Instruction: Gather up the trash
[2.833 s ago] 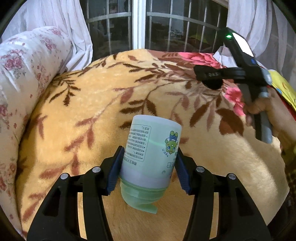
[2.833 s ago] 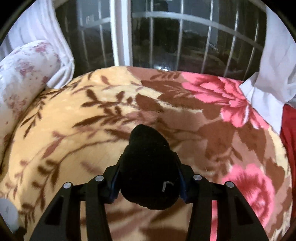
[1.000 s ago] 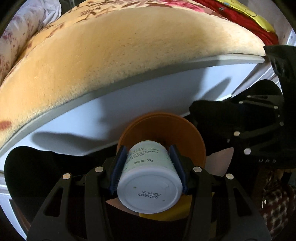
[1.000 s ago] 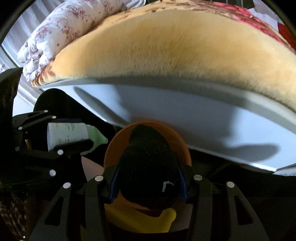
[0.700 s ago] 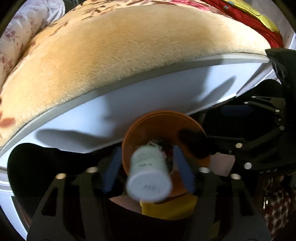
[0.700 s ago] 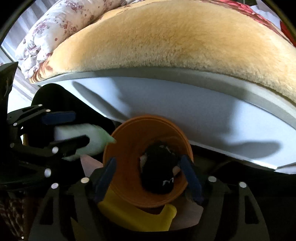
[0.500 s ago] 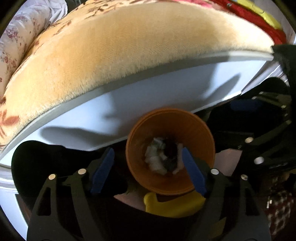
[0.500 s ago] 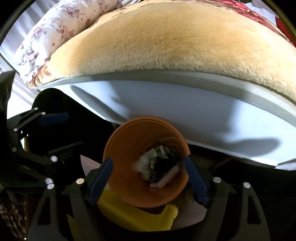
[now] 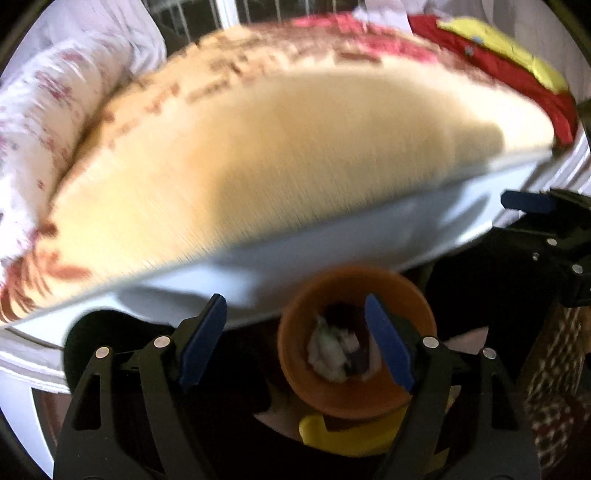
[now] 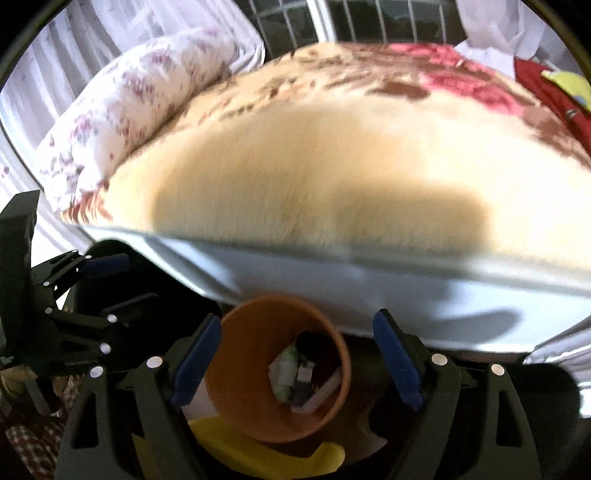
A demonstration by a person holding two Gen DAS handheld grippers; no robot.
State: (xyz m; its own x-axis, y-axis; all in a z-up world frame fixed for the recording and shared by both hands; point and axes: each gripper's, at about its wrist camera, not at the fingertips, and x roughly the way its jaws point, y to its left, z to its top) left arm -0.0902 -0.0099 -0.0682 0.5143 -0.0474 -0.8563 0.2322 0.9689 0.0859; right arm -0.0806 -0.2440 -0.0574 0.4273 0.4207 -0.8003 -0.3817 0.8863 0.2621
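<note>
The trash (image 10: 299, 376) lies in the orange bin (image 10: 251, 347) below both grippers: left gripper (image 9: 295, 339) spread empty, right gripper (image 10: 295, 360) opening, empty.

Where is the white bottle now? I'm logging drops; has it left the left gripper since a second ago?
Yes. The left gripper is empty; the bottle lies down inside the orange bin beside the bed frame.

bed (image 10: 332, 280) | tan floral blanket (image 10: 314, 173) spread on top; flowered pillow (image 10: 140, 99) at its left end

Blanketed bed (image 10: 332, 166) below barred window (image 10: 351, 22)
</note>
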